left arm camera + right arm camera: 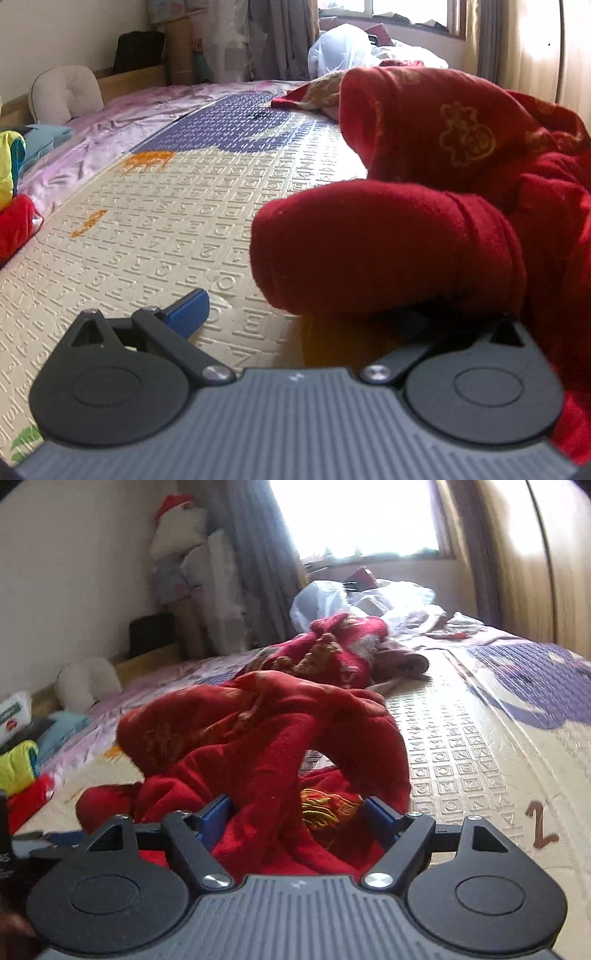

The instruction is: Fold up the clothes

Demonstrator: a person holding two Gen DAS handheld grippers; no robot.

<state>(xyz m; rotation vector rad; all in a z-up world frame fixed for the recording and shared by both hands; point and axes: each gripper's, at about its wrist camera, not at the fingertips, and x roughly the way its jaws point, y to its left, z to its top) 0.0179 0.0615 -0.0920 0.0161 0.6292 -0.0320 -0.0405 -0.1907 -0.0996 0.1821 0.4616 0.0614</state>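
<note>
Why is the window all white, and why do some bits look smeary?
Right wrist view: daylight washes the window out to white, and the wooden wall is streaked with motion blur. Left wrist view: sharper, though the fisheye bends the mat, and the red garment is soft up close.

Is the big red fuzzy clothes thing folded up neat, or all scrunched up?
Scrunched up. The red garment lies in lumpy twisted bunches on the play mat, one sleeve rolled over, with no flat layers.

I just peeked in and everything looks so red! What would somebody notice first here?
The crumpled red garment fills the middle of the play mat, with gold patterns on it. Some of its cloth lies between the open jaws of the right gripper. Behind it, a second red heap lies near white plastic bags under the bright window.
</note>
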